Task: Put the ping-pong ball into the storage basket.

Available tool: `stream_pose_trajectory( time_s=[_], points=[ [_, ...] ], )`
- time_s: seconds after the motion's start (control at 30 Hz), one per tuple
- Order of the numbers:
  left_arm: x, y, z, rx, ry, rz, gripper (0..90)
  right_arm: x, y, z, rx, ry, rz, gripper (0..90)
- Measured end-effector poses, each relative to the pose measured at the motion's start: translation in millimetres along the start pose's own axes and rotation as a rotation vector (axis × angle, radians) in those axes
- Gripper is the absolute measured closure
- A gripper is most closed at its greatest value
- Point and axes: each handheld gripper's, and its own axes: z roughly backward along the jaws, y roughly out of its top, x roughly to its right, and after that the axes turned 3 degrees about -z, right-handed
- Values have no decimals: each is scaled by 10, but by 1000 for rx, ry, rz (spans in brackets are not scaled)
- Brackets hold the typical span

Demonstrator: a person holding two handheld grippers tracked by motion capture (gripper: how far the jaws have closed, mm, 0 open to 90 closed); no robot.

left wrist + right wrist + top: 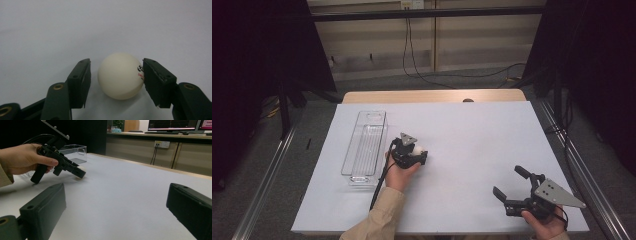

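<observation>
White ball (120,76) between hand-held gripper (116,82) jaws.

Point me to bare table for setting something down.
Widest free patch: the white table between the left tongs and the right tongs, back to the far edge. Crowded at left, where the clear bin, ball and hand cluster.

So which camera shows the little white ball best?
The left gripper view: the ball sits big and sharp between the fingers. The high view shows a small white bit; the right gripper view shows it half hidden behind the left gripper.
</observation>
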Motion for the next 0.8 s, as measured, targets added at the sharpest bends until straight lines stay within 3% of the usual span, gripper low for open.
stream_pose_trajectory(
  time_s=[0.8],
  points=[
    [-7, -6, -5, -15, -10, 17, 509, 0, 3, 7, -1, 0, -2, 18]
  ],
)
